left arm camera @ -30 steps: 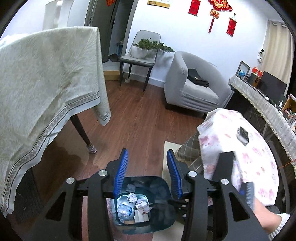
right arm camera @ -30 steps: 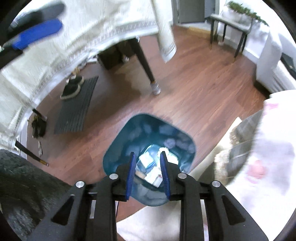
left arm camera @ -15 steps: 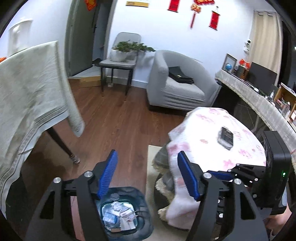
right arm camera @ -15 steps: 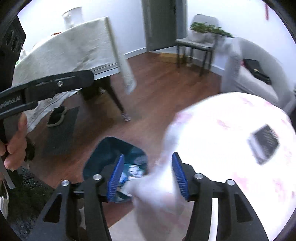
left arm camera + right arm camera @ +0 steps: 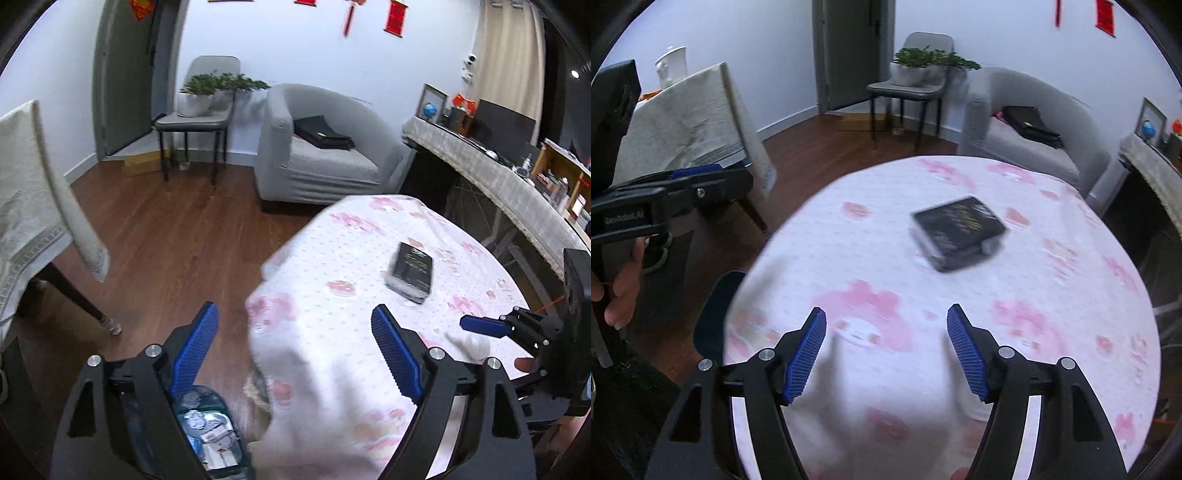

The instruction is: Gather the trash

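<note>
A dark blue trash bin (image 5: 207,435) with several crumpled papers inside stands on the floor beside the round table; its rim shows in the right wrist view (image 5: 714,317). A crumpled white scrap (image 5: 474,345) lies on the pink flowered tablecloth (image 5: 354,266). My left gripper (image 5: 295,347) is open and empty, above the table's edge and the bin. My right gripper (image 5: 886,350) is open and empty over the table; it shows in the left wrist view (image 5: 484,326) beside the scrap.
A black box (image 5: 956,230) lies mid-table. A grey armchair (image 5: 317,155), a chair holding a plant (image 5: 199,114) and a cloth-covered dining table (image 5: 33,206) stand around the wooden floor. A counter (image 5: 498,177) runs along the right.
Both grippers have risen from over the bin and swung right toward the round table. Both jaws have opened wider. The bin has dropped to the lower left of the views.
</note>
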### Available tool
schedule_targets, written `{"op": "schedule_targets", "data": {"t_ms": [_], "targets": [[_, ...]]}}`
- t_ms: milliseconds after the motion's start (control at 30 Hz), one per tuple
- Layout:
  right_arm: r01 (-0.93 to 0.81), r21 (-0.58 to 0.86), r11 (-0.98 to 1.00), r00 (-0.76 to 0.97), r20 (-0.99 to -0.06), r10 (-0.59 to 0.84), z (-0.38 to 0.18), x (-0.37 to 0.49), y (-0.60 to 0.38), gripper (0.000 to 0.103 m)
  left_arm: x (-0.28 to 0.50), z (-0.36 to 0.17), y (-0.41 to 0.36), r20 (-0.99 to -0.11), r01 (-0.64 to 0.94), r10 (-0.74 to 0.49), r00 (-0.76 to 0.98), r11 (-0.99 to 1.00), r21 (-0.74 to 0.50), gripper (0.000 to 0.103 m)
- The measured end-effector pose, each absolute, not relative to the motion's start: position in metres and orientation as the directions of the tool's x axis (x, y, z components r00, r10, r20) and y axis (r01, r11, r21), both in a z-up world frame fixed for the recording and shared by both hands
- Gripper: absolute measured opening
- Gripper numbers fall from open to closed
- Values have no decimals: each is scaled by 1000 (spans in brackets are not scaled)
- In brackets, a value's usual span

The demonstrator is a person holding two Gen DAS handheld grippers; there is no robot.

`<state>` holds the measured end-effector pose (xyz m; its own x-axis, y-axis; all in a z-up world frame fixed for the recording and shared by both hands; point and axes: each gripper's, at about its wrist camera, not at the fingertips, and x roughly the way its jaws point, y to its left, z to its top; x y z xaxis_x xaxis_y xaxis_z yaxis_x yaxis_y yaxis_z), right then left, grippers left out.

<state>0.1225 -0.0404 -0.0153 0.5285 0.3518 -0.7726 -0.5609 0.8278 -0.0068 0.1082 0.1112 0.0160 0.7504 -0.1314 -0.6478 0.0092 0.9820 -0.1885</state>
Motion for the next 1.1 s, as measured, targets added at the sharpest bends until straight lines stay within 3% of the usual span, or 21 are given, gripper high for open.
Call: {"op": "schedule_targets", "data": {"t_ms": [533, 567, 633, 733, 1100], "targets": [[-519, -16, 855, 519, -800, 301, -27, 125, -95, 69, 146, -7, 40, -668, 120, -200, 716, 979, -165, 89], [-522, -16, 853, 514, -804, 300, -29, 125, -96, 67, 148, -8, 36, -670, 126, -201, 715, 979, -159, 89], [-525, -19, 851, 506, -810, 295, -31, 125, -97, 51, 151, -8, 28, -671, 143, -204, 713, 979, -146, 90], [-527, -32, 849, 509, -812, 285, -32, 124, -100, 41, 156, -9, 19, -677, 159, -206, 707, 978, -131, 91], [-496, 10, 868, 522, -796, 307, -21, 128, -126, 40, 184, -20, -14, -715, 236, -202, 670, 970, -53, 91]]}}
